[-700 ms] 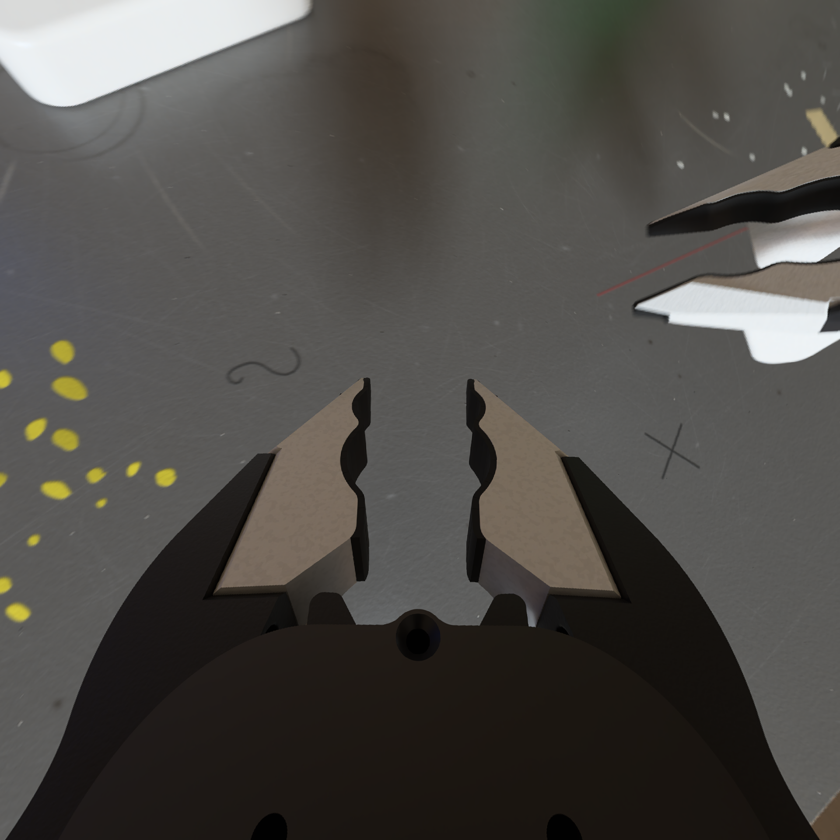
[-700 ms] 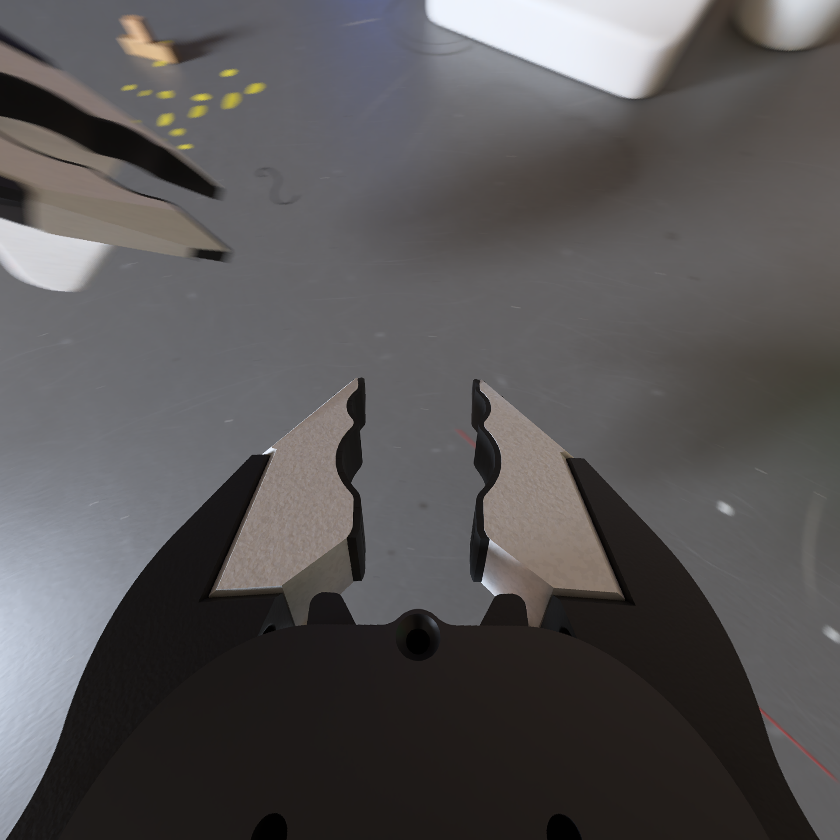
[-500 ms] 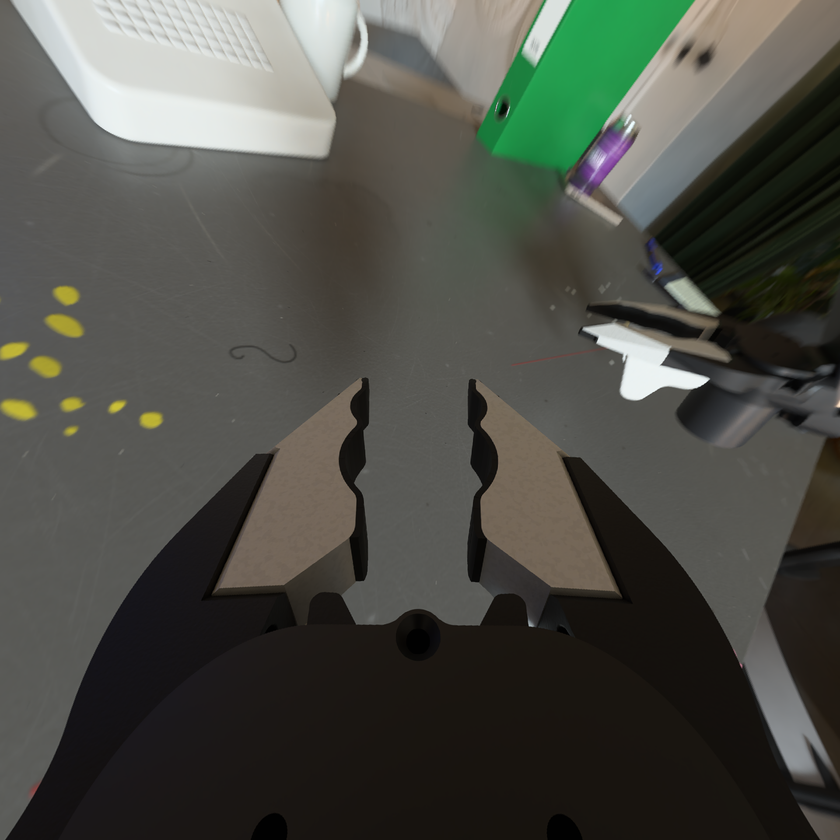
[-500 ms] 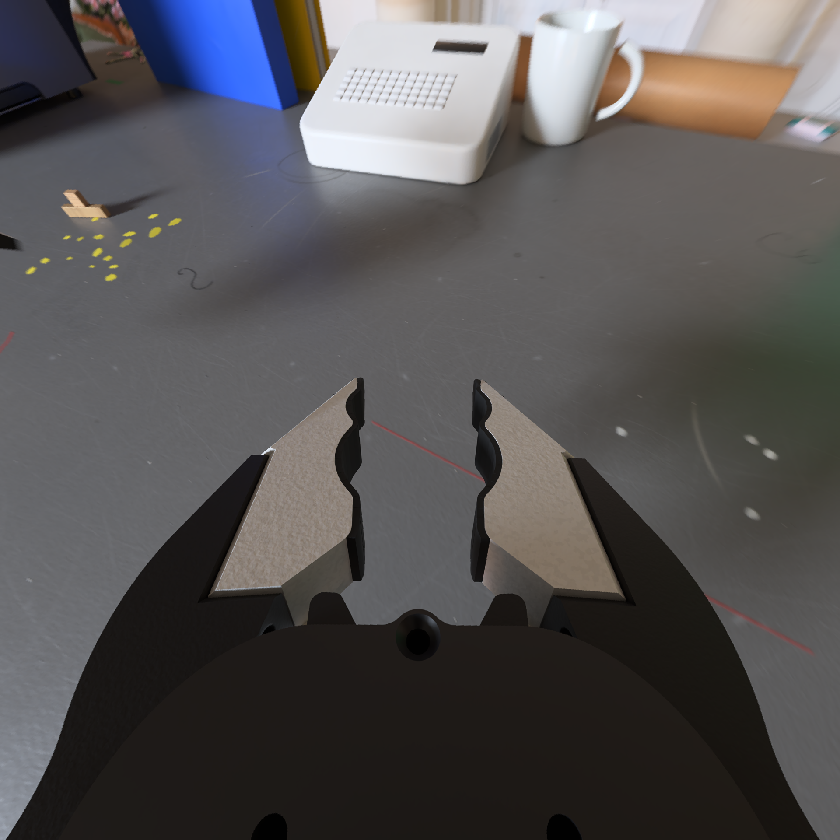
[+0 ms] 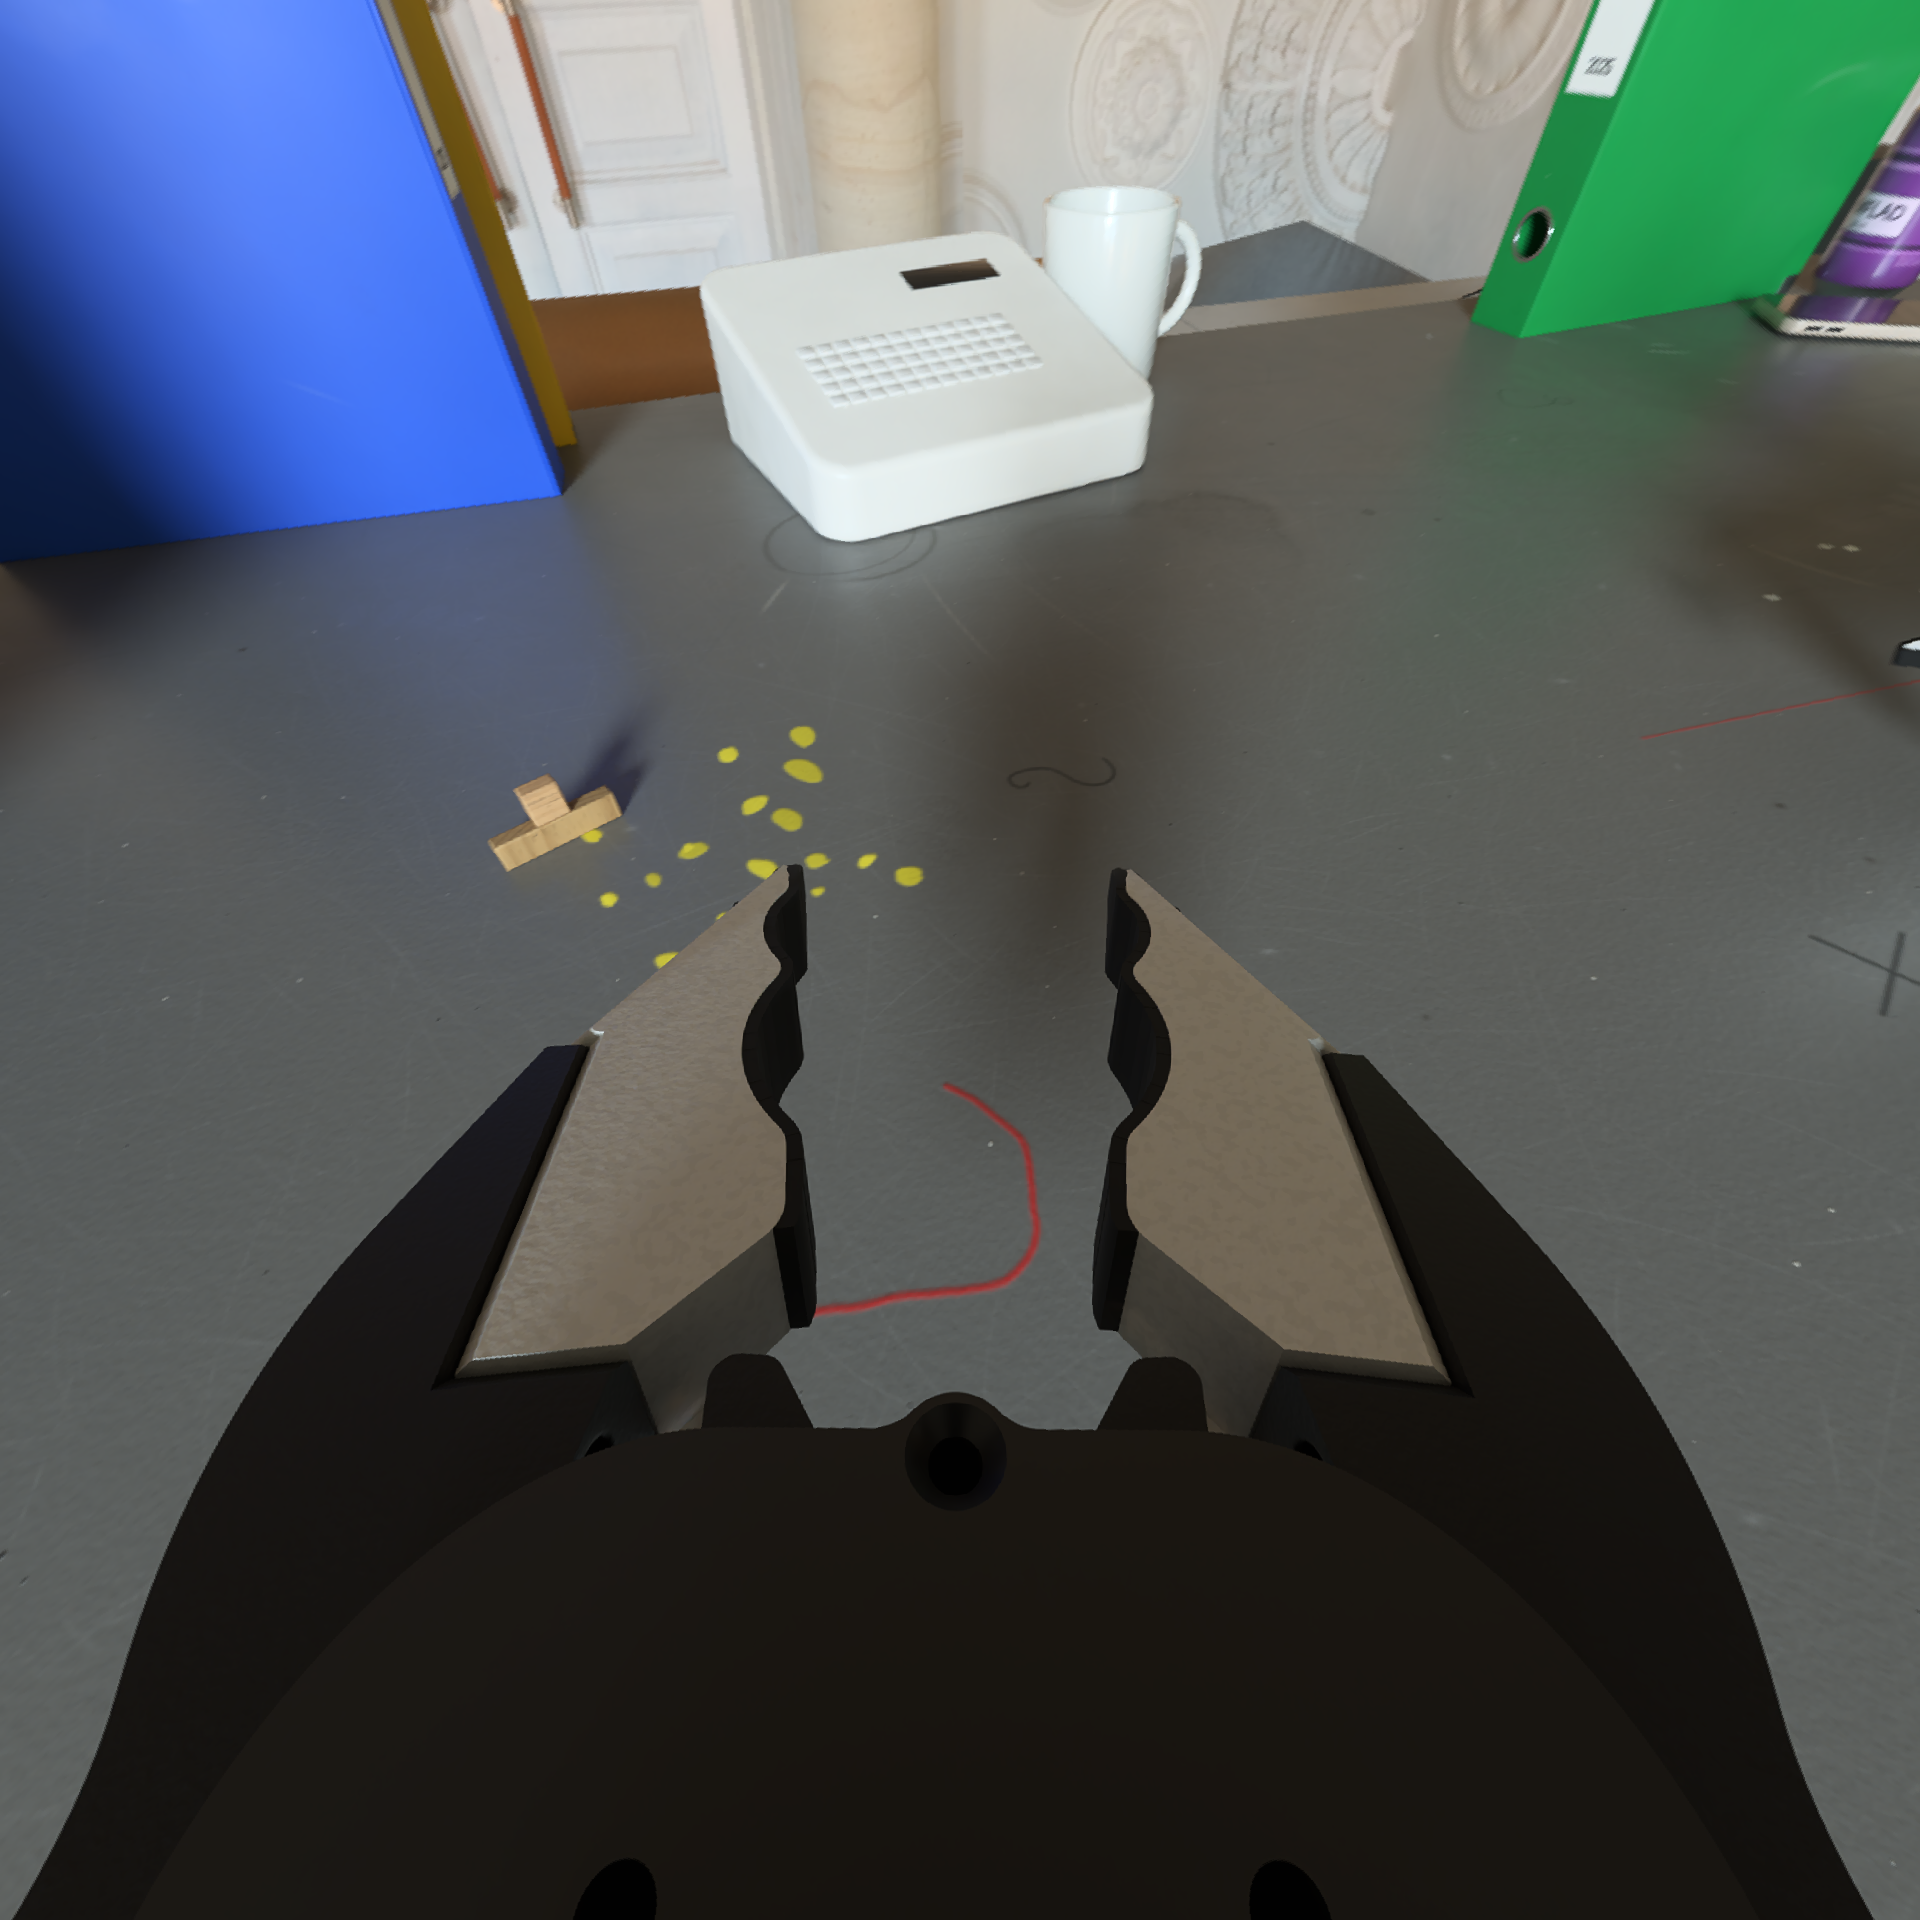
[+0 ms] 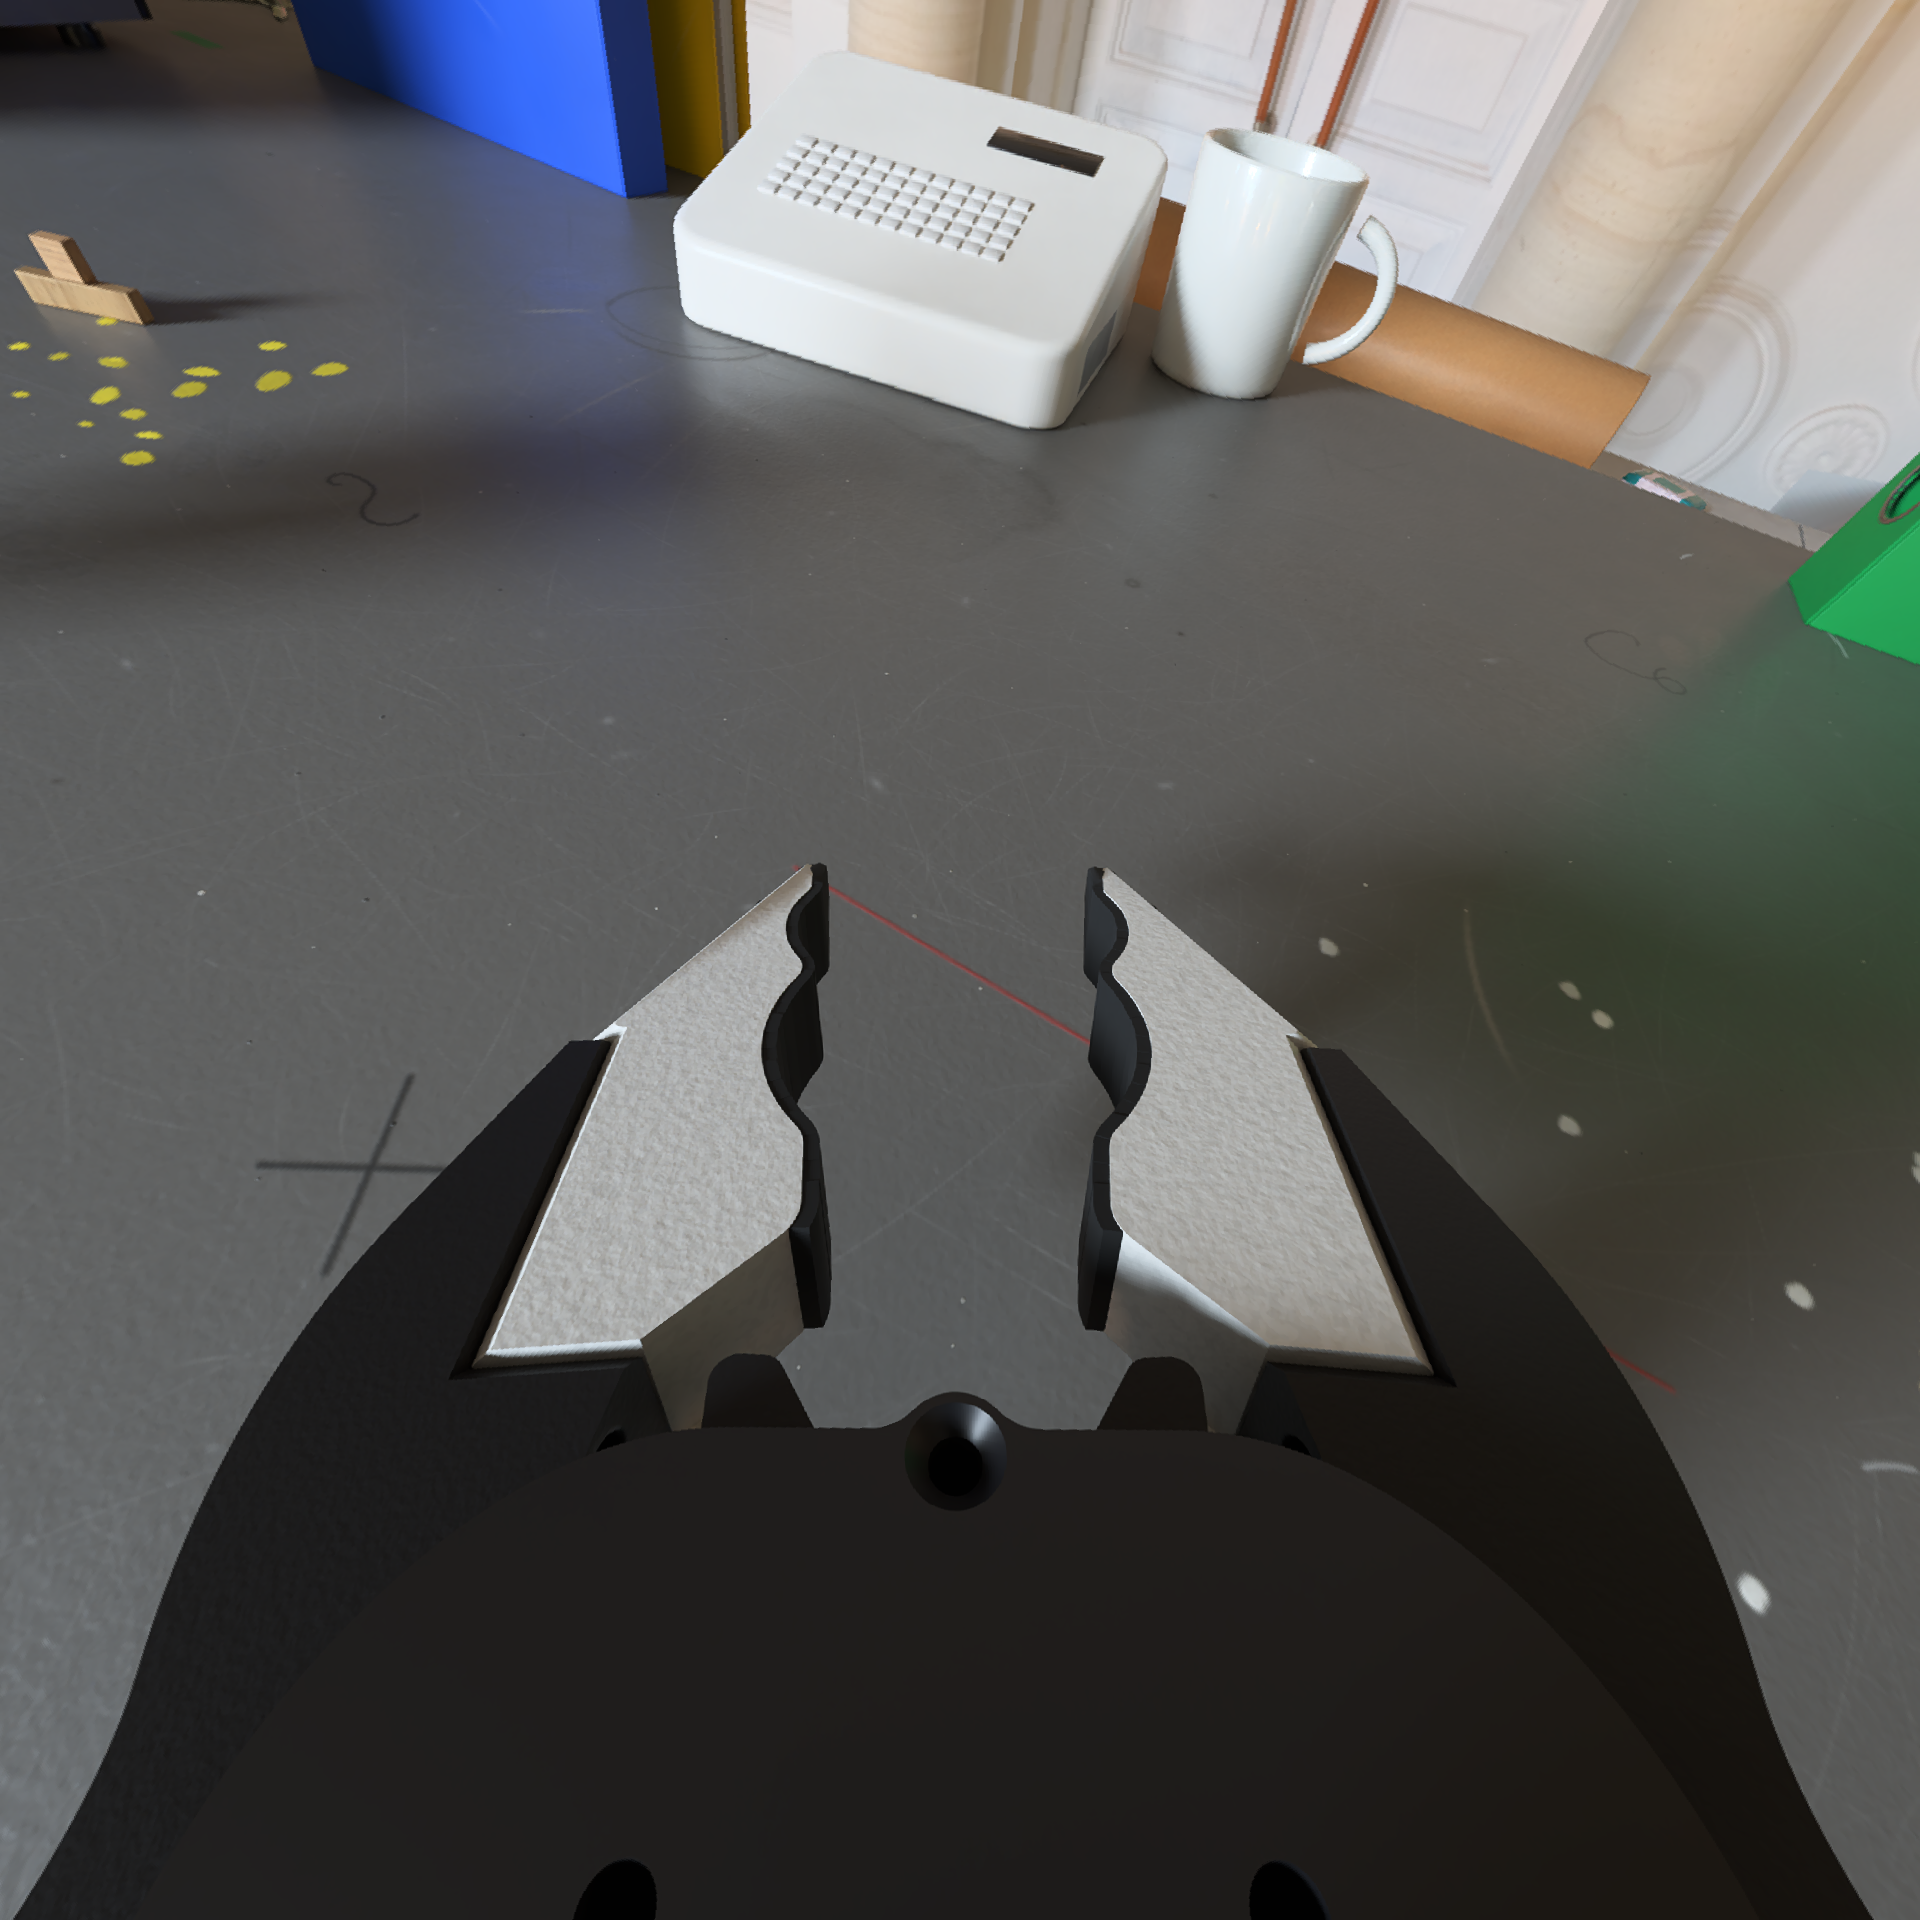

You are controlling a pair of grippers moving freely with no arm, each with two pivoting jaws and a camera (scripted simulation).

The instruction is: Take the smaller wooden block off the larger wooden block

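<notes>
- The left gripper (image 5: 956, 883) is spread, nothing between its fingers, above the grey counter (image 5: 1351, 935).
- The right gripper (image 6: 954, 881) is also spread and empty, over the counter (image 6: 727, 727).
- The small block (image 5: 540, 801) sits on top of the large block (image 5: 554, 831), touching it near its middle; the pair lies on the counter to the far left of the left gripper, apart from it.
- In the right wrist view the small block (image 6: 60, 257) and the large block (image 6: 83, 294) under it are at the far left, well apart from the right gripper.
- Yellow spots (image 5: 784, 821) dot the counter just right of the blocks.
- A red squiggle (image 5: 997, 1205) shows on the counter between the left gripper's fingers.
- A white box (image 5: 925, 395) with a grid on top stands at the far side, a white mug (image 5: 1117, 270) just beside it on the right.
- A blue binder (image 5: 239, 270) stands far left, a green binder (image 5: 1683, 177) far right.
</notes>
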